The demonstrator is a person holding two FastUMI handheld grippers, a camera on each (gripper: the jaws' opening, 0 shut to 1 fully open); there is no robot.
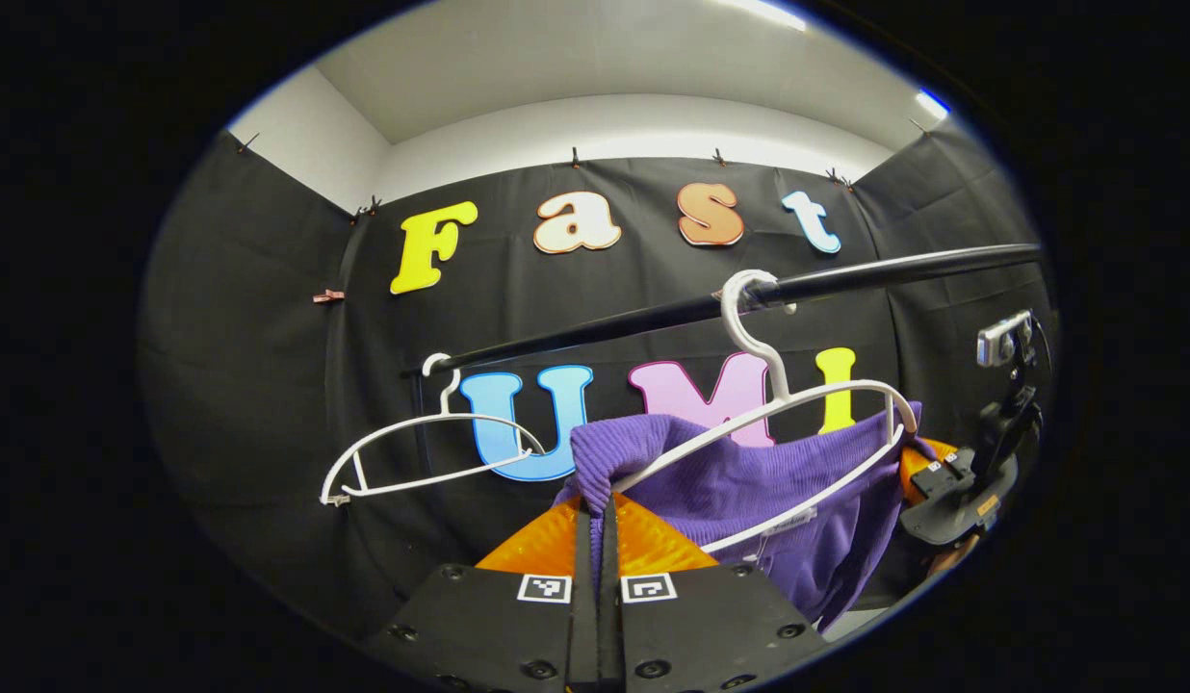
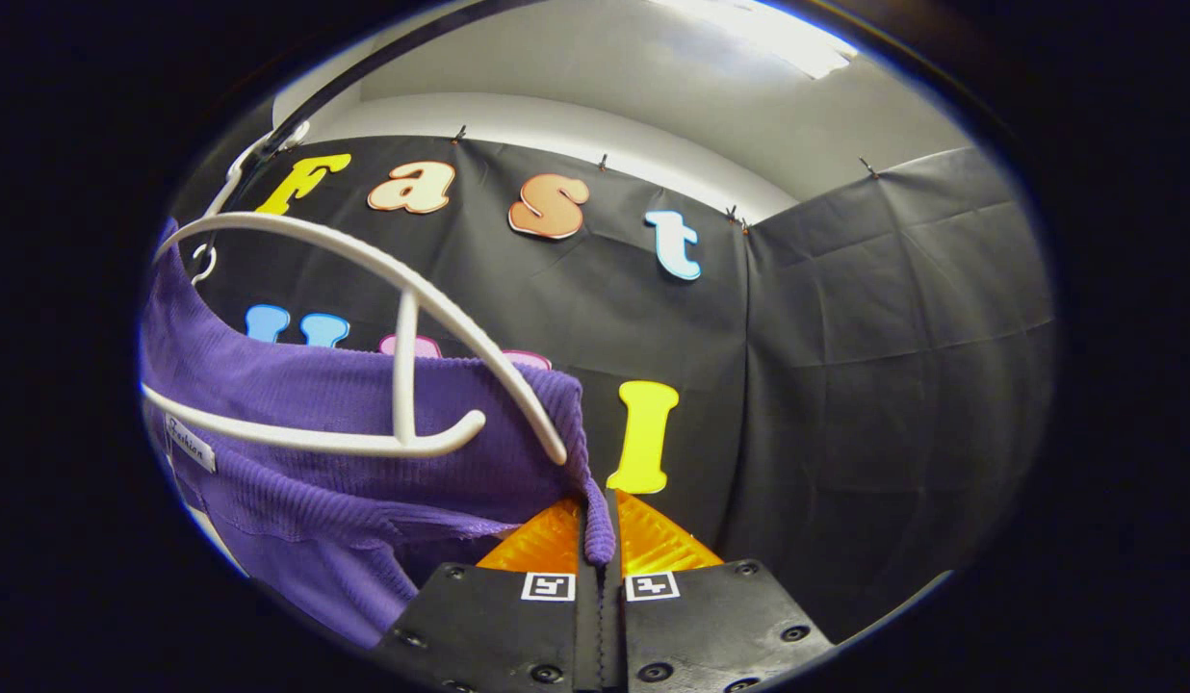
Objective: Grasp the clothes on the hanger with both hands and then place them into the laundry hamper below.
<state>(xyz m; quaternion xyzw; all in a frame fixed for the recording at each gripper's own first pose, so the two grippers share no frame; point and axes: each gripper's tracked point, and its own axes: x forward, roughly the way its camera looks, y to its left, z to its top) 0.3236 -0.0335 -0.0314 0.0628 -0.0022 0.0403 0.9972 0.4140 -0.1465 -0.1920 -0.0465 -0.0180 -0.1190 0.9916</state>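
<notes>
Pinching the purple sweater on its white hanger, left gripper and right gripper seem closed on its fabric.

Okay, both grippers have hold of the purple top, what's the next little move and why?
Probably ease both grippers outward and down to slip the purple top off the white hanger. The left gripper and right gripper are each shut on a shoulder edge, but the cloth is draped over the hanger hooked on the black rail.

We see a black rail carrying two white hangers: a bare hanger hooked near its left end, and a second hanger farther right, draped with a purple garment.
</notes>
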